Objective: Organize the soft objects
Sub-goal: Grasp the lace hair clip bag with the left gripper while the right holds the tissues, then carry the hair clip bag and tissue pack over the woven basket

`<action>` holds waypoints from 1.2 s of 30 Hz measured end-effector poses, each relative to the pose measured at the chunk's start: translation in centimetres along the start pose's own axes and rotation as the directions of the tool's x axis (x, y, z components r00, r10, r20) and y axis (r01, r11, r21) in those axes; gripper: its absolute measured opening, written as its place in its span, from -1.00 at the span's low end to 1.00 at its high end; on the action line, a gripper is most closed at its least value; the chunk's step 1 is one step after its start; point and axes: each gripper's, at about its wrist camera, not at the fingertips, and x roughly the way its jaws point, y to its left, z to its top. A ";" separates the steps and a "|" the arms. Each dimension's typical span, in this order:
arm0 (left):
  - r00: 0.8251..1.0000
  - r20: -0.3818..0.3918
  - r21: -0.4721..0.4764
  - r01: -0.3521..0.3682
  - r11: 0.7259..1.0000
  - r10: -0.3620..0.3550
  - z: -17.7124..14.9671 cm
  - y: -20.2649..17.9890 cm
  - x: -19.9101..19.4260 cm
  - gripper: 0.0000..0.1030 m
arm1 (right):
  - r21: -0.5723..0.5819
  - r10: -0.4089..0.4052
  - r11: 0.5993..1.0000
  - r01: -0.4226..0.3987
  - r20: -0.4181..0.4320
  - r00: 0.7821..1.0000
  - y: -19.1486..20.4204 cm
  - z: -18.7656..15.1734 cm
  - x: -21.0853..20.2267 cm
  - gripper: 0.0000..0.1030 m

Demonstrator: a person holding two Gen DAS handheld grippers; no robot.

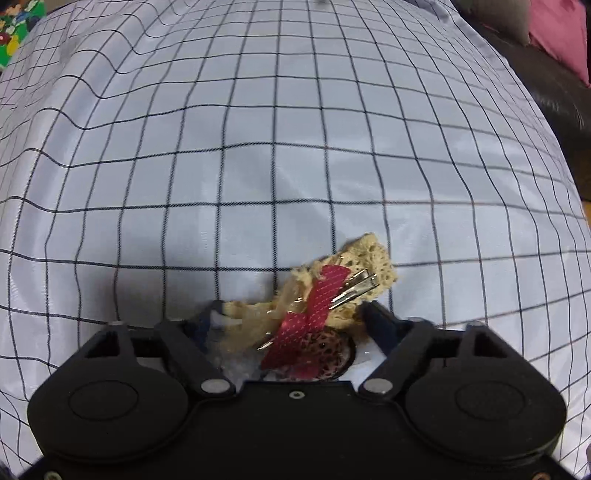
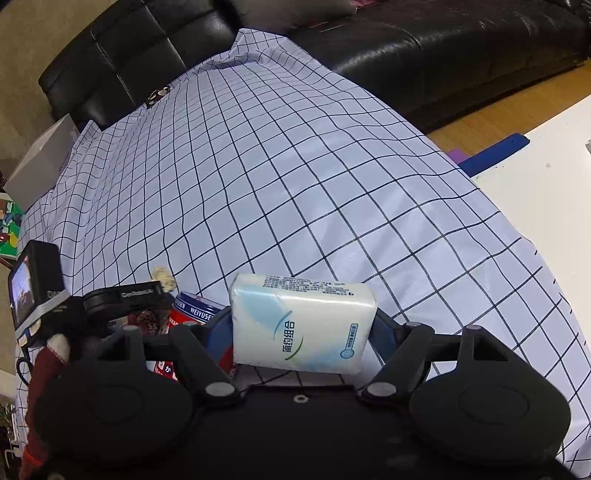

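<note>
In the left wrist view my left gripper (image 1: 291, 308) is shut on a hair clip bow (image 1: 325, 291) of beige lace with a red dotted ribbon and a metal clip, held just above the checked cloth (image 1: 258, 147). A leopard-print piece (image 1: 327, 350) shows under it. In the right wrist view my right gripper (image 2: 301, 325) is shut on a white tissue pack (image 2: 301, 325) with blue print, held above the same checked cloth (image 2: 295, 166). The left gripper (image 2: 122, 299) with its camera shows at the lower left there, with a bit of beige lace (image 2: 162, 277) past it.
A red and white tin (image 2: 192, 310) sits left of the tissue pack. A black leather sofa (image 2: 406, 44) runs behind the cloth. A white box (image 2: 44, 155) stands at the left edge. A white surface (image 2: 546, 177) lies to the right over wooden floor. A pink cushion (image 1: 561, 33) lies at the top right.
</note>
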 end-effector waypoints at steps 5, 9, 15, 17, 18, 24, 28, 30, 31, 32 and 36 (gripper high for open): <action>0.998 0.051 0.031 -0.037 0.999 0.036 -0.1 1.8 -1.7 0.08 | -0.011 -0.014 1.000 0.014 -0.004 1.000 0.3 -0.2 0.3 0.45; 0.995 0.065 -0.014 -0.078 0.997 0.079 -0.8 5.3 -3.5 0.08 | -0.025 -0.023 0.999 0.022 -0.014 1.000 0.6 -0.4 0.6 0.45; 0.986 0.061 -0.090 -0.153 0.984 0.159 -4.2 11.1 -6.5 0.08 | -0.073 -0.056 0.996 0.053 -0.032 0.998 1.1 -0.9 1.6 0.45; 0.983 0.053 -0.117 -0.169 0.979 0.176 -5.9 12.9 -7.5 0.08 | -0.085 -0.063 0.995 0.059 -0.047 0.997 1.0 -1.1 2.1 0.45; 0.983 0.049 -0.133 -0.169 0.977 0.177 -7.0 13.8 -8.1 0.08 | -0.094 -0.069 0.994 0.064 -0.054 0.996 1.0 -1.3 2.3 0.45; 0.983 0.034 -0.211 -0.168 0.963 0.179 -13.3 17.2 -10.9 0.08 | -0.146 -0.078 0.987 0.065 -0.087 0.993 0.4 -2.7 3.5 0.45; 0.987 0.060 -0.233 -0.128 0.964 0.146 -17.1 17.4 -13.0 0.08 | -0.185 -0.059 0.982 0.043 -0.078 0.995 0.0 -3.6 3.1 0.45; 0.989 0.064 -0.236 -0.114 0.965 0.132 -18.4 16.7 -13.9 0.08 | -0.222 -0.049 0.975 0.033 -0.069 0.996 0.2 -4.3 2.8 0.45; 0.990 0.070 -0.235 -0.100 0.967 0.120 -19.4 16.2 -14.4 0.08 | -0.238 -0.041 0.971 0.024 -0.066 0.997 0.2 -4.6 2.6 0.45; 0.992 0.078 -0.234 -0.082 0.969 0.103 -20.2 15.8 -14.8 0.08 | -0.254 -0.031 0.967 0.013 -0.065 0.997 0.3 -4.9 2.5 0.45; 0.995 0.096 -0.227 -0.020 0.974 0.042 -23.3 13.6 -16.6 0.08 | -0.310 -0.008 0.951 -0.005 -0.040 0.999 0.7 -6.3 2.1 0.45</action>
